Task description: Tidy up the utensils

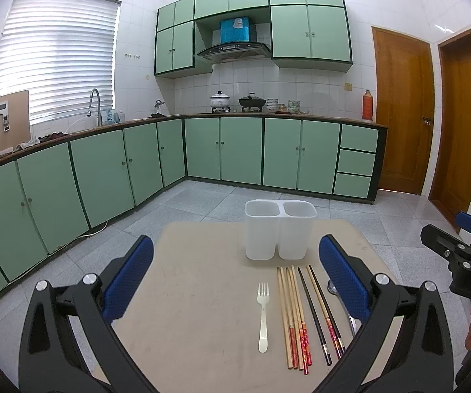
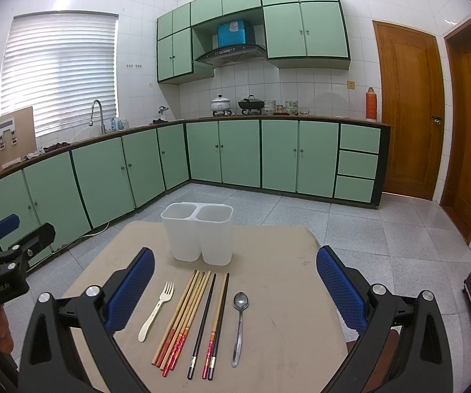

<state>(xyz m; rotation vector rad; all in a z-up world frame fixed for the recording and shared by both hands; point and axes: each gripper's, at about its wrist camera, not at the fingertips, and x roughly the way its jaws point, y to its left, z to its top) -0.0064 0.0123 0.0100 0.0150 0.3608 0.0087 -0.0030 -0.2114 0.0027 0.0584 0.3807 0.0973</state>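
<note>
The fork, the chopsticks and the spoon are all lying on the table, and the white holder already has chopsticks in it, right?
Not quite. The white holder is empty: the right wrist view looks into both of its compartments and nothing is inside. The rest is right: the fork, the chopsticks and the spoon all lie flat on the table in front of it.

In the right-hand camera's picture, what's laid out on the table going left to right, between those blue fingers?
Cream plastic fork → bundle of light bamboo chopsticks with red ends → single black chopstick → pair of one bamboo and one black chopstick → metal spoon.
</note>
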